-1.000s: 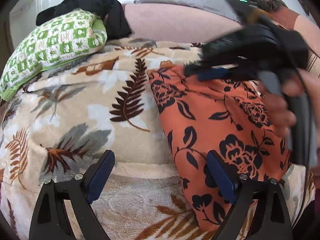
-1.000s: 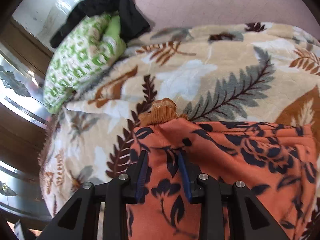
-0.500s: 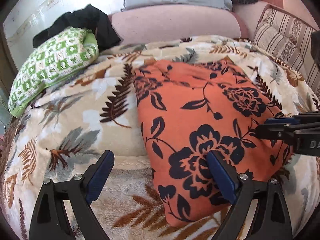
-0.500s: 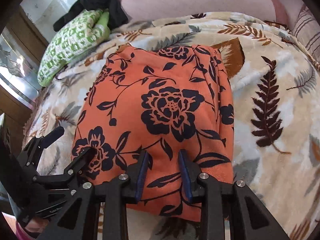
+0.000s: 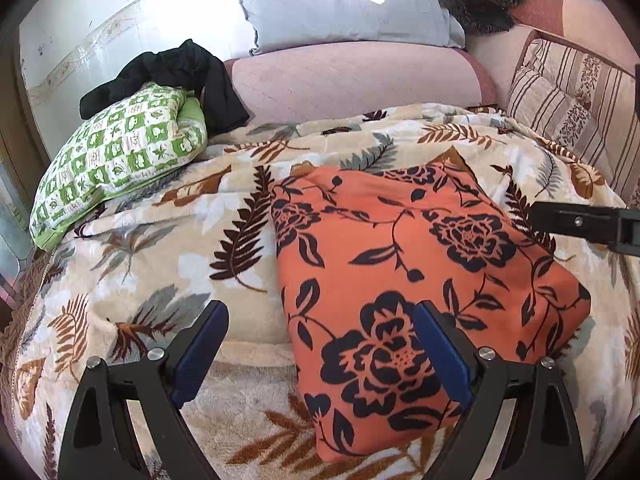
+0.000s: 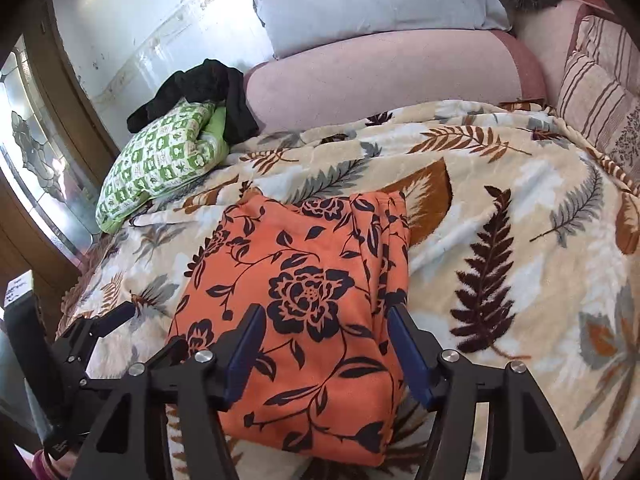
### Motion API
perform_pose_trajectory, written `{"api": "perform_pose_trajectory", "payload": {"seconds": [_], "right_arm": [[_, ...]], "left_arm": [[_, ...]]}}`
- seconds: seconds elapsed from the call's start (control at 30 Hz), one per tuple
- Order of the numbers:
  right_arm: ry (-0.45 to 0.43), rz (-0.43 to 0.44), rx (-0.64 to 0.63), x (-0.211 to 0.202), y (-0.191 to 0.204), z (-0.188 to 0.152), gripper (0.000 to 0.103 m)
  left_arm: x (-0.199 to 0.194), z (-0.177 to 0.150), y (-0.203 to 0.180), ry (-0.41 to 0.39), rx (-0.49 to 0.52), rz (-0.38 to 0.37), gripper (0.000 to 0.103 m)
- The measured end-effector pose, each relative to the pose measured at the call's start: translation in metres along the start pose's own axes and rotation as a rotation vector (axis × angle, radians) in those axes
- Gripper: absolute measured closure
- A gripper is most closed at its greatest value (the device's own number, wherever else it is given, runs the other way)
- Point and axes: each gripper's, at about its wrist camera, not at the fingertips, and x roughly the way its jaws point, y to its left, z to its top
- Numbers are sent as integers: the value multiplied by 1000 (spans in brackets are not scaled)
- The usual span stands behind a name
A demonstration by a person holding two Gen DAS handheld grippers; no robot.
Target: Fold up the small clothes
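An orange garment with black flowers (image 5: pixel 408 280) lies folded into a rectangle on the leaf-print blanket (image 5: pixel 152 248). It also shows in the right wrist view (image 6: pixel 304 304). My left gripper (image 5: pixel 320 344) is open and empty, above the garment's near left edge. My right gripper (image 6: pixel 324 348) is open and empty, above the garment's near end. The right gripper's tip (image 5: pixel 588 226) shows at the right edge of the left wrist view. The left gripper (image 6: pixel 100 332) shows at the lower left of the right wrist view.
A green checked pillow (image 5: pixel 116 156) with a black garment (image 5: pixel 184 72) on it lies at the back left. A pink bolster (image 5: pixel 352 76), a pale blue pillow (image 5: pixel 340 4) and striped cushions (image 5: pixel 572 100) line the back and right. A glass door (image 6: pixel 36 156) stands at the left.
The right gripper let go of the garment, opened and drew back toward the near end. The garment now lies flat and folded. The left gripper stayed open and backed off slightly.
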Motion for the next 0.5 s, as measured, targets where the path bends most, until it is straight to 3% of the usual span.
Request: {"api": "perform_pose_trajectory", "payload": {"seconds": [0.27, 0.5], "right_arm": [[18, -2, 25, 15, -2, 4, 36], [42, -58, 9, 33, 7, 6, 36]], "left_arm": [[7, 10, 7, -10, -27, 9, 9], [18, 15, 19, -3, -50, 18, 9]]}}
